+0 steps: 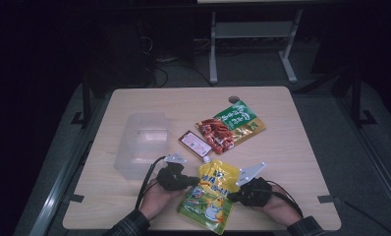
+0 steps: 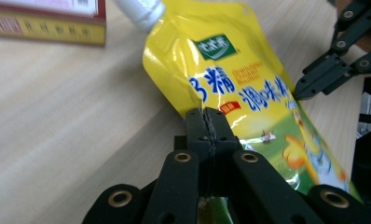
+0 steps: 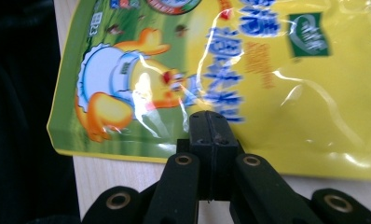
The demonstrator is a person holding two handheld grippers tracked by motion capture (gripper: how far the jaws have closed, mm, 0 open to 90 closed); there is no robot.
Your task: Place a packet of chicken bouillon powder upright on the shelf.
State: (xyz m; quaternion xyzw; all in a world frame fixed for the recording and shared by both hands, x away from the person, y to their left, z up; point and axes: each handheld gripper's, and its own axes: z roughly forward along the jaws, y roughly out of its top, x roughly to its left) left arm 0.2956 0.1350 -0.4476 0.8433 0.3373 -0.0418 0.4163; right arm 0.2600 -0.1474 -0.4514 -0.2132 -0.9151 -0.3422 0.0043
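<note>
A yellow spouted pouch (image 1: 209,195) lies at the table's (image 1: 282,162) near edge, with the left gripper (image 1: 192,181) and right gripper (image 1: 231,197) both clamped on opposite side edges; lifting evenly should prevent tearing or slipping.

Yellow spouted pouch (image 1: 210,194): glossy, green lower band, cartoon duck, blue lettering, white screw cap at its top corner. Lies flat, slightly tilted, on the worktop (image 1: 282,162), lower centre of the high view, edges crinkled.
</note>
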